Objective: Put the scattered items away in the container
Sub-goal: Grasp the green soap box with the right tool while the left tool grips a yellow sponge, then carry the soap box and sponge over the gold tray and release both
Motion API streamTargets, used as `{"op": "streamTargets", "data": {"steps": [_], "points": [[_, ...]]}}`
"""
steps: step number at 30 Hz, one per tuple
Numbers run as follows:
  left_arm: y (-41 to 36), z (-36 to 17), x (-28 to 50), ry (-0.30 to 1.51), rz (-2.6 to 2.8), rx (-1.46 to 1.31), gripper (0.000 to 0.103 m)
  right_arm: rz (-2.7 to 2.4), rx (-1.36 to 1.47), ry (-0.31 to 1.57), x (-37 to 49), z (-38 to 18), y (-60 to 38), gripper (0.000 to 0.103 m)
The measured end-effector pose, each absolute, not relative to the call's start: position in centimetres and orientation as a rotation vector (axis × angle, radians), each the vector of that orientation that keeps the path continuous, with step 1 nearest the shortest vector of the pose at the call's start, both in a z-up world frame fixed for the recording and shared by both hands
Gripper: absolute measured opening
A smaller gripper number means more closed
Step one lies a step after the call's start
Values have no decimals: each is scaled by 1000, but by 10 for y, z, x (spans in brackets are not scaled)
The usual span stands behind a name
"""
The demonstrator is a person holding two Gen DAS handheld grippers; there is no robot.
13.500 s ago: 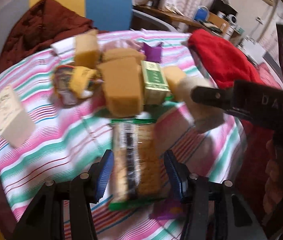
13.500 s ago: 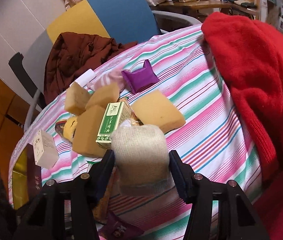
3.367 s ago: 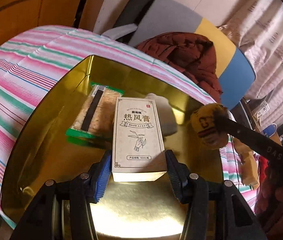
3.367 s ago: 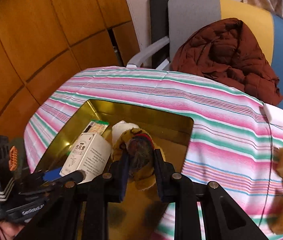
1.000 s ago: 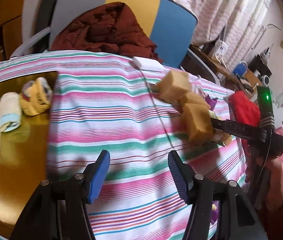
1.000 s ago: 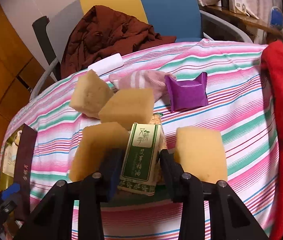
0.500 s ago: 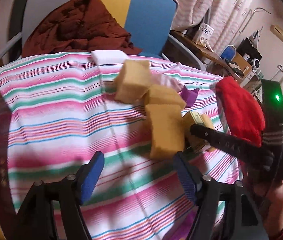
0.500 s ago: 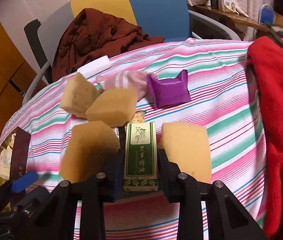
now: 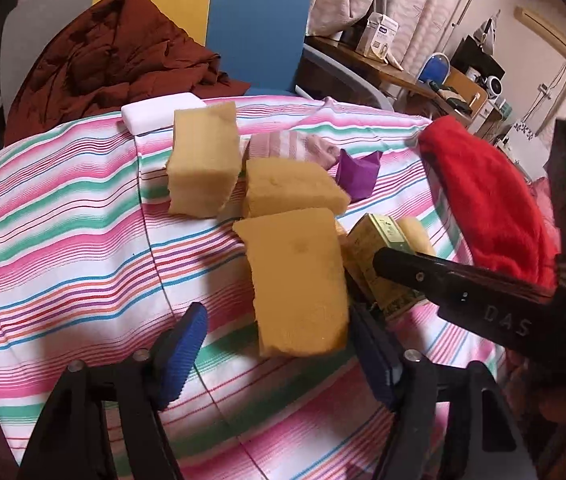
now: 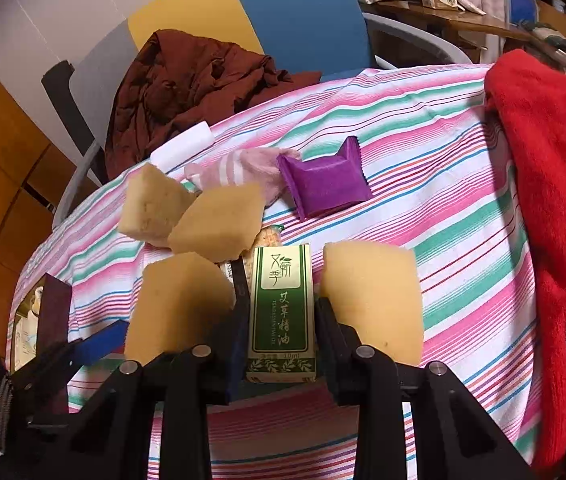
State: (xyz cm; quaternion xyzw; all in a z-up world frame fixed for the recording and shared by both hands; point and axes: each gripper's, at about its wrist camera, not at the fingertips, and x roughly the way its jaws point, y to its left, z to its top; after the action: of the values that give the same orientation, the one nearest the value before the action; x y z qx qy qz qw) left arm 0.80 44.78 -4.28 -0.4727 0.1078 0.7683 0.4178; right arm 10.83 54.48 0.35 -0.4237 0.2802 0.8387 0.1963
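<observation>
The right gripper [image 10: 281,344] pinches the small green-and-white cardboard box [image 10: 281,312] between its pads, gripped across the narrow sides, probably so that it lifts cleanly out from between its neighbours. A tan foam block [image 10: 375,300] lies just beside it at three o'clock, another at nine o'clock. The left gripper [image 9: 283,352] is spread wide and empty, with a large tan foam sponge block [image 9: 297,280] at twelve o'clock between its blue pads [image 9: 183,344], apparently its next pick. The gold metal container [image 10: 23,328] shows only as a sliver at nine o'clock, well apart, on the striped tablecloth [image 9: 63,220].
</observation>
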Motion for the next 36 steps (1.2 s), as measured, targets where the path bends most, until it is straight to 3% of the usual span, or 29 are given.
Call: {"op": "streamTargets", "data": {"steps": [5, 10, 21, 36], "points": [[444, -53, 4, 141, 1840, -1237, 40, 2350, -1209, 751, 105, 2, 541, 33], [440, -50, 15, 229, 1878, -1161, 39, 2355, -1215, 727, 103, 2, 538, 33], [392, -42, 21, 201, 1979, -1124, 38, 2443, -1212, 659, 96, 8, 523, 33], [306, -23, 18, 59, 2100, -1106, 38, 2586, -1222, 576, 87, 15, 493, 33]]}}
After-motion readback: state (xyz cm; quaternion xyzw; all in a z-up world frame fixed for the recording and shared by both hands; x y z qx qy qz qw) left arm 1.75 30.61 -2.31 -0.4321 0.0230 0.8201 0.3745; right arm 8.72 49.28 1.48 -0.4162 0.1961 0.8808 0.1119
